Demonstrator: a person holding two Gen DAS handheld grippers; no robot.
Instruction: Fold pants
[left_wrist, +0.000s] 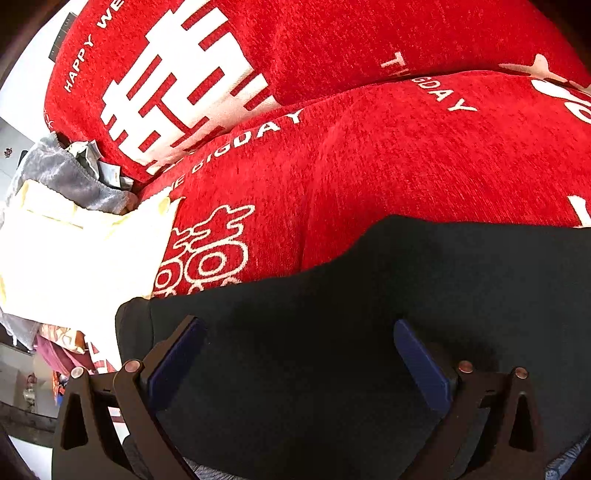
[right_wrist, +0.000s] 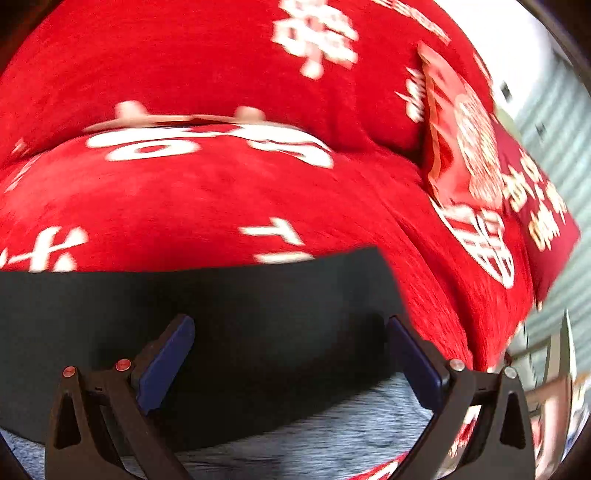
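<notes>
You are holding both claws spread apart, left gripper (left_wrist: 299, 325) and right gripper (right_wrist: 291, 321), over flat black fabric pants (left_wrist: 369, 295) lying lengthwise across the red chenille blanket (left_wrist: 369, 155).

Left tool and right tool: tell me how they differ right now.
The left tool has only black pants under it; the right tool sits at the pants' near edge, with grey fabric below. The left view is sharp; the right view is motion-blurred. Both are open, blue-padded, holding nothing, facing the red sofa cover.
</notes>
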